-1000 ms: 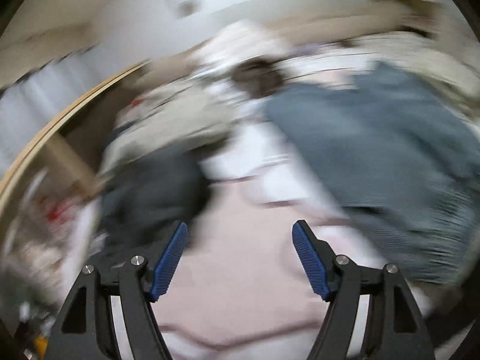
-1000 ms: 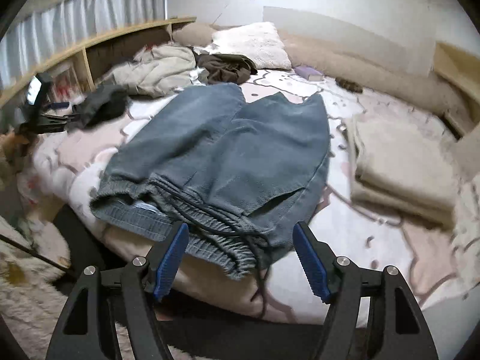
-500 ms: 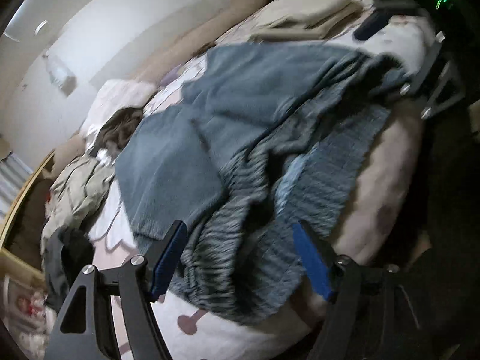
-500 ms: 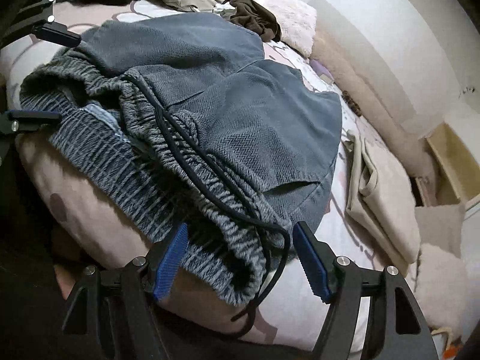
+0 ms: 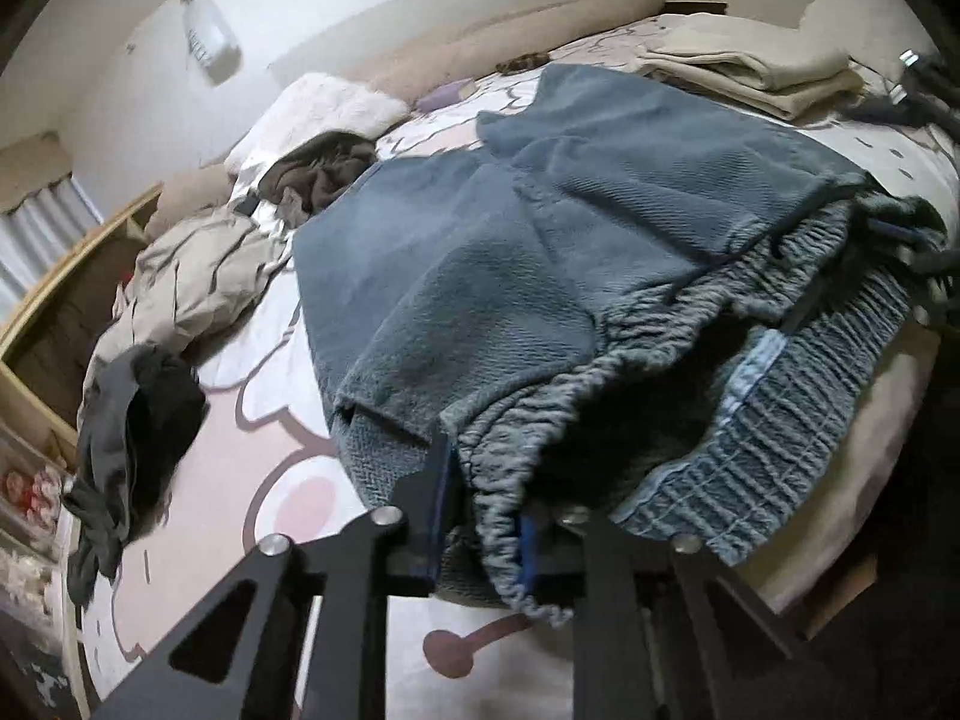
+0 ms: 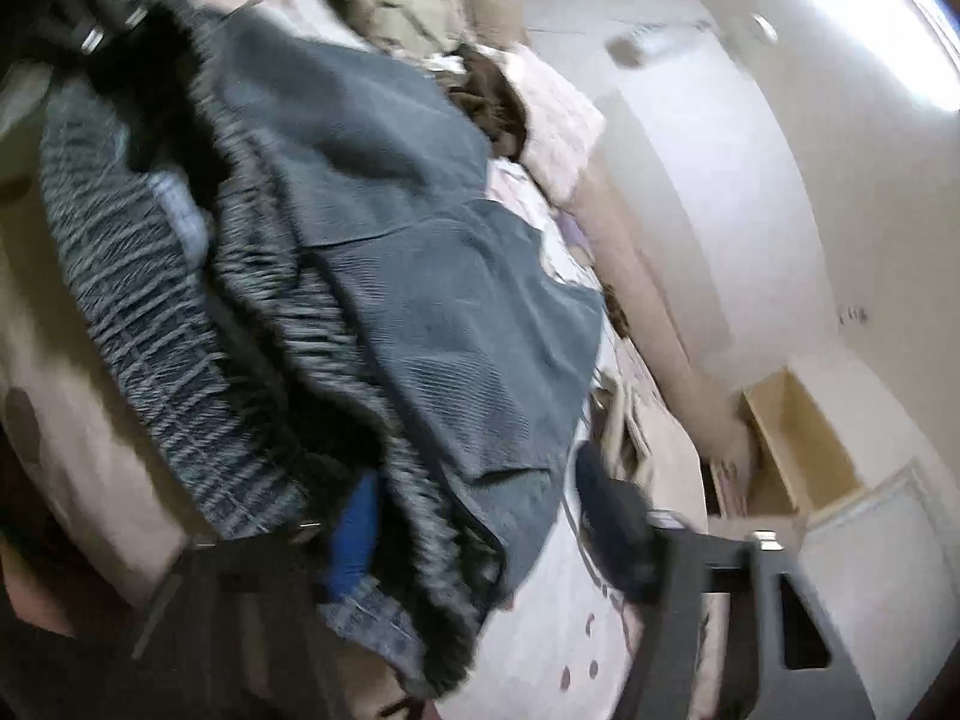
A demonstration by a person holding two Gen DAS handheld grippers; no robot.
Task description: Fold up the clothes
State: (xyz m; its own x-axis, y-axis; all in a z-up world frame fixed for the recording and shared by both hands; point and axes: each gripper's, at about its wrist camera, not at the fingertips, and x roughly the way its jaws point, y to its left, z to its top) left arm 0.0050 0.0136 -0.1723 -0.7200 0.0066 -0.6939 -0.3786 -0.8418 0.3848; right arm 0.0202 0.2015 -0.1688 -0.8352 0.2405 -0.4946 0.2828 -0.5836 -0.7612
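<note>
Blue-grey denim-look shorts (image 5: 570, 210) lie flat on the pink patterned bed (image 5: 240, 480), with the gathered elastic waistband at the near edge. My left gripper (image 5: 483, 516) is shut on the waistband's left end, and fabric bunches between its blue pads. In the blurred, tilted right wrist view the shorts (image 6: 420, 276) fill the middle. My right gripper (image 6: 480, 528) stands open, and the waistband's right end lies between its spread fingers. The left gripper's black body (image 6: 102, 18) shows at the far top left.
A folded beige cloth (image 5: 750, 66) lies right of the shorts. Left of them lie a crumpled beige garment (image 5: 198, 276), a black garment (image 5: 138, 408) and a brown one (image 5: 324, 171) by a white pillow (image 5: 312, 108). A wooden shelf (image 5: 66, 276) borders the bed.
My left gripper has moved onto the waistband and shut on it. The right gripper has tilted and pushed forward, so the waistband now sits between its open fingers.
</note>
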